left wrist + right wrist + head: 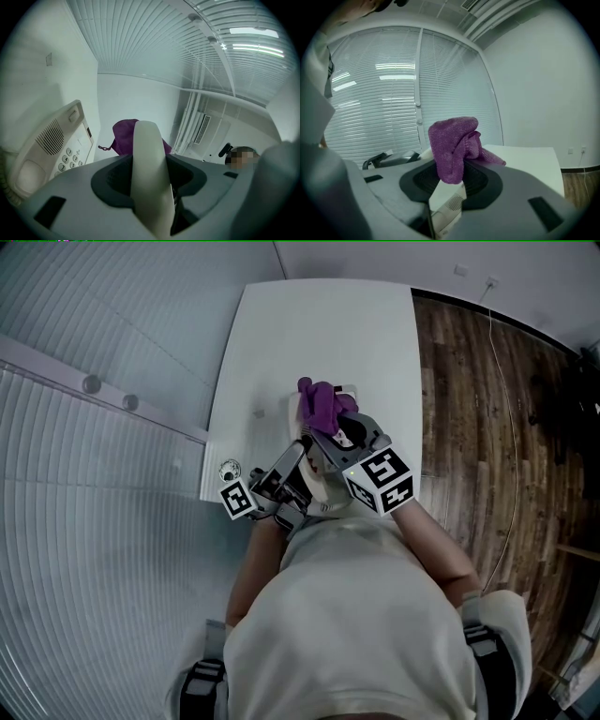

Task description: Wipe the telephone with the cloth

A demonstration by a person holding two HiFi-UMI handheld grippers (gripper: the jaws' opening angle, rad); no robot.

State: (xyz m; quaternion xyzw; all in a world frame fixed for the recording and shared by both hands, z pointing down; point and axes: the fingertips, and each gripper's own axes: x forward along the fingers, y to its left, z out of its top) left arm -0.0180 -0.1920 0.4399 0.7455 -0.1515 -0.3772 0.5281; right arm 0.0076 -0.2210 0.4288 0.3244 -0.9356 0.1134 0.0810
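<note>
The left tool (151, 174) is seen closed on a cream handset (149, 187), which is clamped between its jaws and runs up the middle of the left gripper view. The telephone (51, 150), with its keypad and speaker grille, is shown at the left of that view, tilted. The right tool (451, 180) is closed on a purple cloth (452, 147), which is bunched and stands up from the jaws; a cream part of the telephone is seen just beneath them. In the head view the cloth is held at the middle of the frame over the white counter (319, 324); whether it touches the telephone cannot be told
</note>
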